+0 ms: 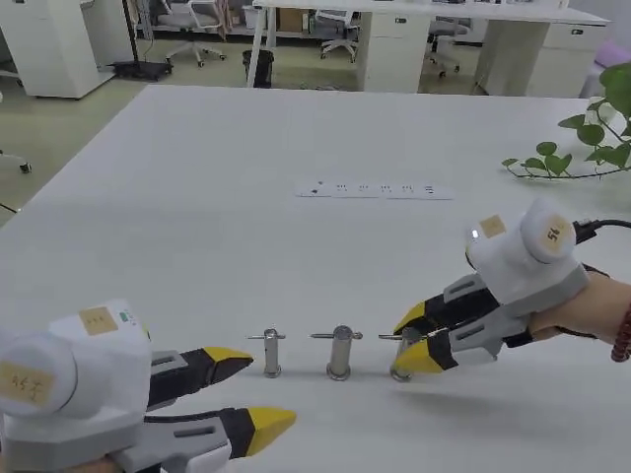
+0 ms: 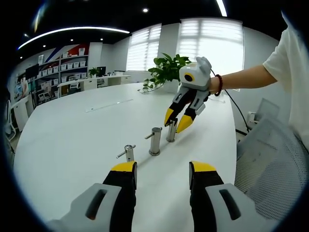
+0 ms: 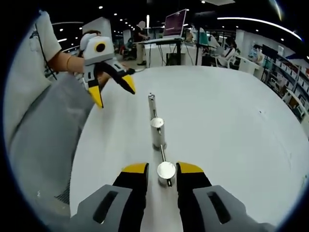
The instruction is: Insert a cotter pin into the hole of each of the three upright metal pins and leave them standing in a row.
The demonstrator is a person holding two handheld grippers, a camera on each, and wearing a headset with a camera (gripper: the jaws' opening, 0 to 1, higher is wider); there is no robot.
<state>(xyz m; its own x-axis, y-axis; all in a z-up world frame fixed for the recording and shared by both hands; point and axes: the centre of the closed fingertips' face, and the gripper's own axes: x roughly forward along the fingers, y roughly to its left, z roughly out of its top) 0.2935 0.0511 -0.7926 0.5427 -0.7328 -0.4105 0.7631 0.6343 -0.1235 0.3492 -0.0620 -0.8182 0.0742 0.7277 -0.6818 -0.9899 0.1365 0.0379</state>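
Note:
Three upright metal pins stand in a row on the white table, each with a cotter pin through its top: the left pin [image 1: 271, 354], the middle pin [image 1: 340, 353] and the right pin [image 1: 403, 357]. My right gripper [image 1: 414, 339] reaches in from the right with its yellow-tipped jaws on either side of the right pin [image 3: 166, 172]; a narrow gap shows beside the pin, so the gripper is open. My left gripper [image 1: 261, 392] is open at the near left, short of the left pin [image 2: 129, 152], with nothing between its jaws.
A white power strip [image 1: 375, 190] lies flat further back on the table. A green plant [image 1: 592, 138] stands at the far right edge. Office chairs and desks stand beyond the table's far edge.

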